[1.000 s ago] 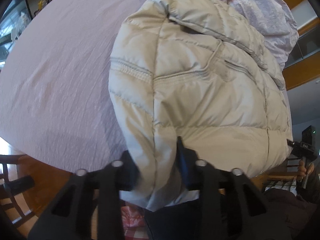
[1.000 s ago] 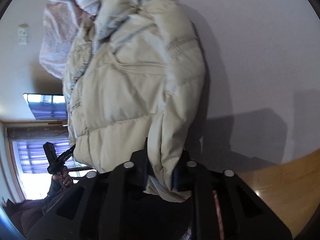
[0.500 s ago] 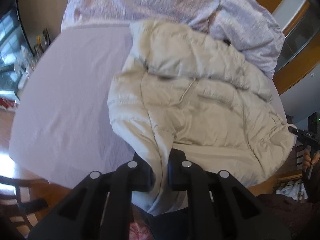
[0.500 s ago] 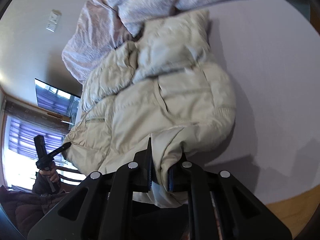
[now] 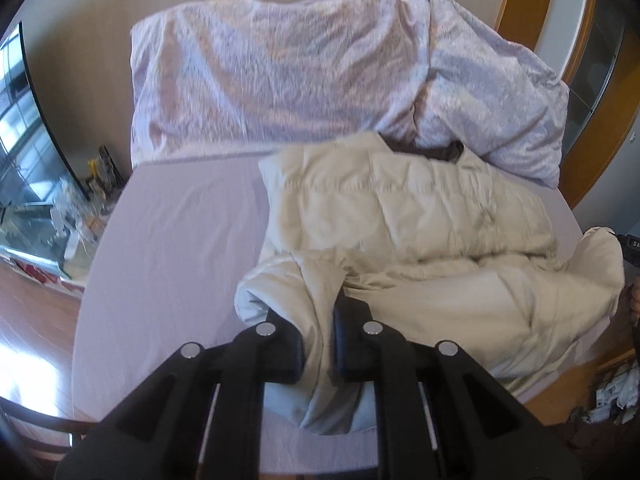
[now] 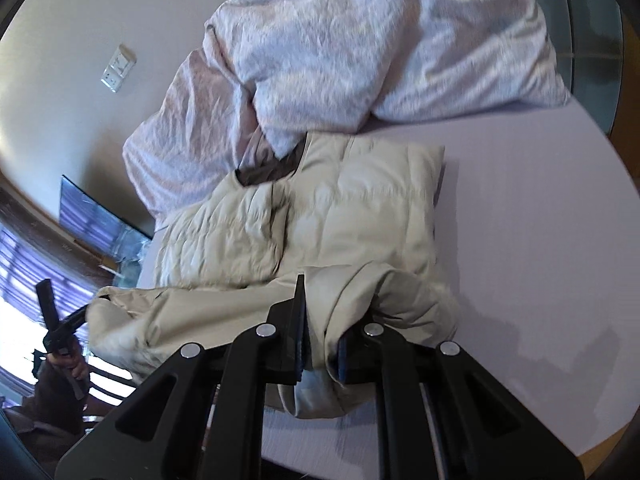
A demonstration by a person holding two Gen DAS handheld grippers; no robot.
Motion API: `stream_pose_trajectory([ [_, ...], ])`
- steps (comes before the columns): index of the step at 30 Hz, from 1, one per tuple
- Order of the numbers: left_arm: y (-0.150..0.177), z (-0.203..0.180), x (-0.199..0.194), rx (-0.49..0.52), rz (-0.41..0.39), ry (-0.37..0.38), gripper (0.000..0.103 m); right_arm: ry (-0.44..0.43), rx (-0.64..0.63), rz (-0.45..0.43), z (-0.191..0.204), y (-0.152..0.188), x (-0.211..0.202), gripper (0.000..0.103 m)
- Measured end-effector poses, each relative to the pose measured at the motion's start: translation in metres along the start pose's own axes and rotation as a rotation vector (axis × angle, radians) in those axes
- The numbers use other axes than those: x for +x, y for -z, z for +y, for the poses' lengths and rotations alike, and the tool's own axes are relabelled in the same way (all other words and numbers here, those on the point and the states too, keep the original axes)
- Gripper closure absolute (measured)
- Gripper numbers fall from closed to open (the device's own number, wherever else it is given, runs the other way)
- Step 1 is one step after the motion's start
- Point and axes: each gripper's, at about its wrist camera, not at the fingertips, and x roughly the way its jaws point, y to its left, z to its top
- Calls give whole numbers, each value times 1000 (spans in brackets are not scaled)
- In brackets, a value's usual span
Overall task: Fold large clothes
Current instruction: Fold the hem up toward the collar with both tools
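Both jaws clamp the puffer jacket hem: carry left gripper and right gripper level toward the collar, landing short of the duvet.

The left claw is clamped on a bunched fold of a cream quilted puffer jacket at its near hem. The jacket lies crumpled on a bed's lilac sheet, its collar toward a rumpled pale duvet heaped against the beige wall.
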Motion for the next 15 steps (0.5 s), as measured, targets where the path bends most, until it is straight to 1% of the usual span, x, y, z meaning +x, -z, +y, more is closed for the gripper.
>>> stream_pose_trajectory([
  [9,-60,-4,7,2,-78,-15,92,77,-8,-65,12,-47,9,91],
  [15,-105,-8,21,9,-117,-19,92,144,21,-80,9,-77,22,91],
])
